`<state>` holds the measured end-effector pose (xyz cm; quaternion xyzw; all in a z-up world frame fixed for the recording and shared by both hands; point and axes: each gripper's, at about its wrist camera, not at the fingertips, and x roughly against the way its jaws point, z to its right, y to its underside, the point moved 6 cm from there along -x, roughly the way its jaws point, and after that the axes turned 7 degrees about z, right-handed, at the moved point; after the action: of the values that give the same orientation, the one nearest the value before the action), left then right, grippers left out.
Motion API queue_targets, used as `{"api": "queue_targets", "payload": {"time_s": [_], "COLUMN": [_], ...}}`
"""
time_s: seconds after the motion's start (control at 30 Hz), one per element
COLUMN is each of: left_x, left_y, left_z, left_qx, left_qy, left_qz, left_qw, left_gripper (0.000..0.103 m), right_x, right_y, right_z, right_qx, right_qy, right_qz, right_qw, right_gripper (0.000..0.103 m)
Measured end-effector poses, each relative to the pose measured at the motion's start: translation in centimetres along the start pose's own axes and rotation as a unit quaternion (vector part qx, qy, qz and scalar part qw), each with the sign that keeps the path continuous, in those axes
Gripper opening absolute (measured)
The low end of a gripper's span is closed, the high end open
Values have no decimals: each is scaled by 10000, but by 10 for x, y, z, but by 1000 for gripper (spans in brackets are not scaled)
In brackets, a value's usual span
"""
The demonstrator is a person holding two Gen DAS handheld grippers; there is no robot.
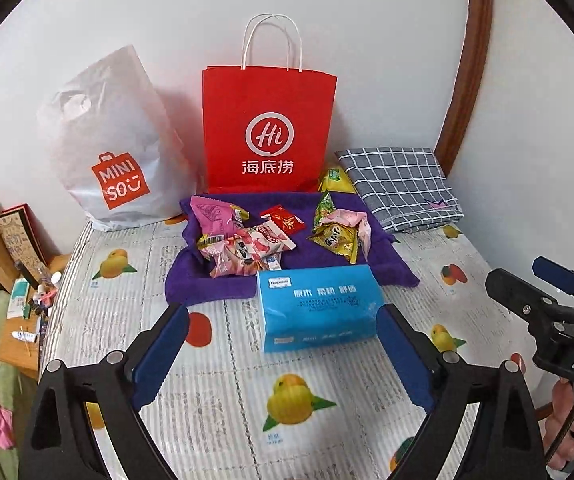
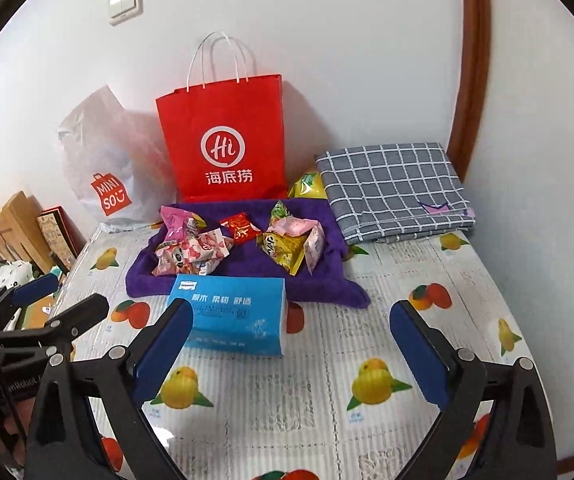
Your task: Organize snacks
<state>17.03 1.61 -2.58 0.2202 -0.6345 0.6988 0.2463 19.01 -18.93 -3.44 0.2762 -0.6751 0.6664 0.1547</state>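
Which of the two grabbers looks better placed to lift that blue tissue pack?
Left, probably: the left gripper is open with the blue tissue pack centred ahead, while the right gripper sees it off-centre.

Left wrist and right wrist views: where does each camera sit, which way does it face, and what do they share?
Left wrist: on the left claw, facing the wall across the table; its open fingers frame the blue tissue pack; the right claw and a hand show at right.
Right wrist: on the right claw, open, same heading; the left claw shows at left.
Shared: tissue pack, purple towel with snacks, red paper bag.
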Motion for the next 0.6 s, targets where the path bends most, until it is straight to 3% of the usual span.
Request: {"api": "queue_targets", "payload": {"time_s": [0.6], "left_x": [30], "left_y": [17], "left_z": [8], "left_qx": [87], "left_qy": [-47], "left_qz": [84], "left_qw": [9999], "left_gripper": [95], "right_x": [47], "right_y": [15], "right_z": [7], "right_qx": [-5], "right_qy": [45], "right_qz": [257], "right_qw": [9997], "right_gripper": [99]}}
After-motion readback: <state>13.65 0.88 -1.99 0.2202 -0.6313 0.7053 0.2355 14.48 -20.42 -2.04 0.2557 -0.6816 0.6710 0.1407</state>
